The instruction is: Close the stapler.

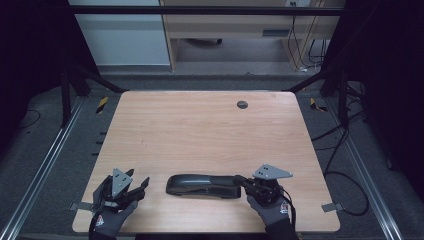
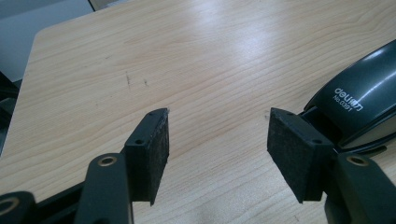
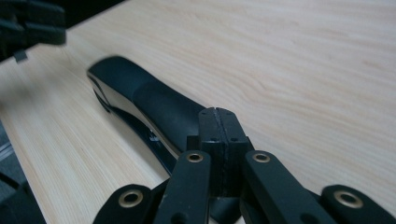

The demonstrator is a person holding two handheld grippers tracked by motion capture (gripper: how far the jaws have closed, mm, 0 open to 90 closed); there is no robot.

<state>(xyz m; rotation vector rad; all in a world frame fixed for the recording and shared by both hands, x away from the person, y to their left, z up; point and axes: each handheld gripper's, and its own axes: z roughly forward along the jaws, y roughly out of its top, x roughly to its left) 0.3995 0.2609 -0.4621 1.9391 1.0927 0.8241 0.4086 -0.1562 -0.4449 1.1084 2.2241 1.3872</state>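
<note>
Two grippers sit low at the near edge of the wooden table (image 1: 210, 130), and between them lies one long black stapler (image 1: 202, 185), flat on its base, stretched left to right across the front of the tabletop. The left gripper (image 1: 139, 187) rests near the front left corner, held in a gloved hand (image 1: 107, 220), its jaws standing apart with bare wood showing between the pads. From the left gripper view, those two black pads (image 2: 154, 149) frame nothing but table, while the rounded nose of the stapler (image 2: 359, 100) lies just beside the far jaw, white lettering visible on its top; whether it touches the jaw I cannot tell. Over on the other side, the right gripper (image 1: 240, 179) sits at the stapler's right end, carried by the other gloved hand (image 1: 270, 205), grey three-cornered plate (image 1: 271, 172) on top. The right gripper view shows its jaws pressed together, pad against pad (image 3: 218, 123), with nothing between them. Their tips sit right at the stapler's rear (image 3: 154, 105), on or just above its top cover, the body running away toward the upper left. A small dark round hole (image 1: 242, 104) marks the table's far side, well apart from everything.
</note>
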